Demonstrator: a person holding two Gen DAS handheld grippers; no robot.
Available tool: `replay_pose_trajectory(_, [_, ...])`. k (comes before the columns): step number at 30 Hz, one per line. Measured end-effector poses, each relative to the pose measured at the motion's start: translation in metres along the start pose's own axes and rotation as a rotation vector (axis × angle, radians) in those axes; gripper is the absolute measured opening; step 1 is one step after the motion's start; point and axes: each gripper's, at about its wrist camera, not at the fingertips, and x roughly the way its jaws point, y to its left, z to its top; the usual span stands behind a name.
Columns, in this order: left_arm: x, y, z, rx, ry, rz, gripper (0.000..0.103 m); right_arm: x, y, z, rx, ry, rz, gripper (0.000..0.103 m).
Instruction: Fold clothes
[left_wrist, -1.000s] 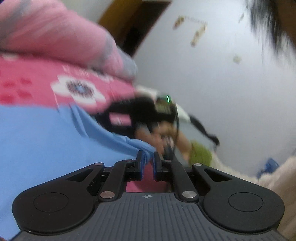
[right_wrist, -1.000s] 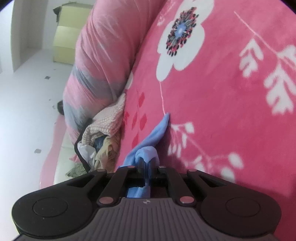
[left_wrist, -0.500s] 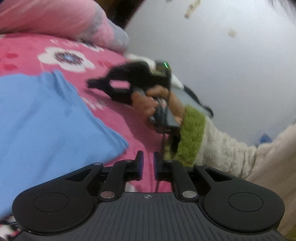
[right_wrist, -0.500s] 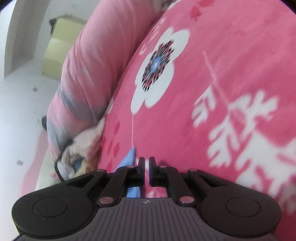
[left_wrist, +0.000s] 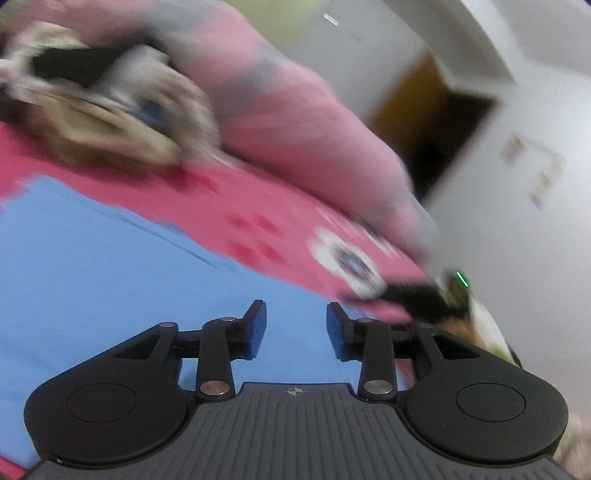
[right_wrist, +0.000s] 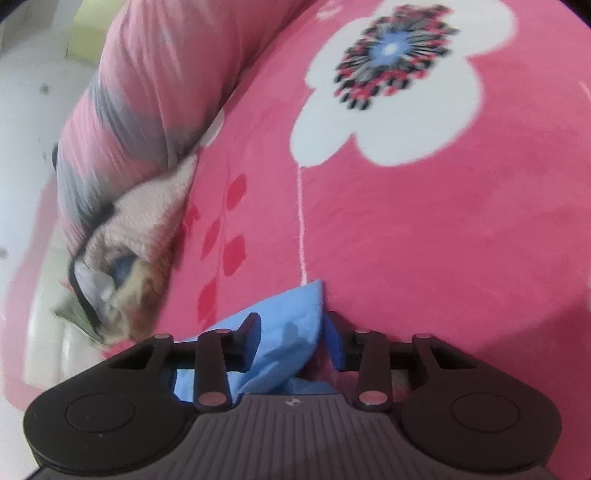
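Both hand-held grippers sit low over the pink floral blanket (right_wrist: 424, 221). A rolled pink quilt (right_wrist: 147, 81) and a heap of clothes (right_wrist: 140, 236) lie along the blanket's far edge. The blue garment (left_wrist: 92, 280) lies flat on the blanket. The left hand-held gripper (left_wrist: 295, 328) hovers over it, fingers spread and empty. The right hand-held gripper (right_wrist: 291, 339) is spread too, a garment corner bunched loosely between its fingers.

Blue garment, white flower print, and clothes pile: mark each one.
blue garment (left_wrist: 110, 288), left wrist view, flat middle area.
white flower print (right_wrist: 391, 85), right wrist view, near its dark centre.
clothes pile (right_wrist: 147, 221), right wrist view, knitted top piece.
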Motion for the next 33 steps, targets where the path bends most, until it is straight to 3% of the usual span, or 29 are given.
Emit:
replay_pose_trajectory(1, [-0.008,0.010,0.006,-0.010,-0.023,0.039,0.038,0.003,0.003,0.000,-0.016,-0.002,-0.012,0.032])
replay_pose_trajectory(3, [-0.018,0.030,0.013,-0.039,-0.067,0.129,0.039,0.009,0.007,0.002,-0.031,-0.004,-0.031,0.011])
replay_pose_trajectory(5, [-0.029,0.047,0.017,-0.098,-0.090,0.170,0.039,0.012,0.010,0.001,-0.042,-0.008,-0.030,0.003])
replay_pose_trajectory(9, [-0.049,0.071,0.016,-0.214,-0.143,0.204,0.039,0.000,0.026,-0.009,-0.067,-0.025,0.094,0.003])
replay_pose_trajectory(18, [-0.064,0.073,0.016,-0.215,-0.189,0.189,0.039,-0.070,0.107,-0.140,-0.498,0.144,0.452,0.003])
replay_pose_trajectory(20, [-0.059,0.067,0.016,-0.199,-0.180,0.172,0.039,-0.072,0.113,-0.168,-0.571,0.187,0.440,0.003])
replay_pose_trajectory(26, [-0.015,0.043,0.017,-0.124,-0.071,0.104,0.039,-0.082,0.103,-0.181,-0.661,0.174,0.316,0.011])
replay_pose_trajectory(28, [0.002,0.029,0.017,-0.064,-0.030,0.092,0.039,-0.086,0.100,-0.186,-0.690,0.170,0.274,0.021])
replay_pose_trajectory(30, [0.021,0.014,0.018,0.003,0.000,0.073,0.039,-0.093,0.096,-0.185,-0.711,0.145,0.254,0.049])
replay_pose_trajectory(33, [0.045,-0.006,0.018,0.086,0.035,0.045,0.039,-0.109,0.094,-0.148,-0.718,0.003,0.250,0.051])
